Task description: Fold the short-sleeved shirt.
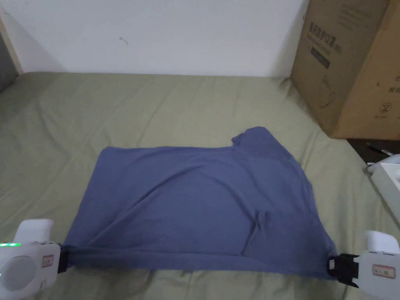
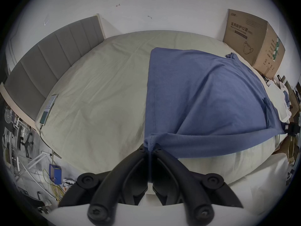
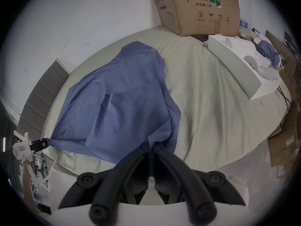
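Blue short-sleeved shirt (image 1: 203, 199) spread on olive bedsheet (image 1: 117, 105), near edge stretched taut. Left gripper (image 1: 61, 258) and right gripper (image 1: 332, 265) both clamped tight on 2 near corners. Risk: uneven pull dragging fabric askew, bunching sleeve (image 1: 254, 138).

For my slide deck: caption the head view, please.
Both grippers, left and right, pinch the blue shirt's near corners on the bed.

One shirt (image 1: 203, 203), two grippers, perhaps one box (image 1: 351, 66)
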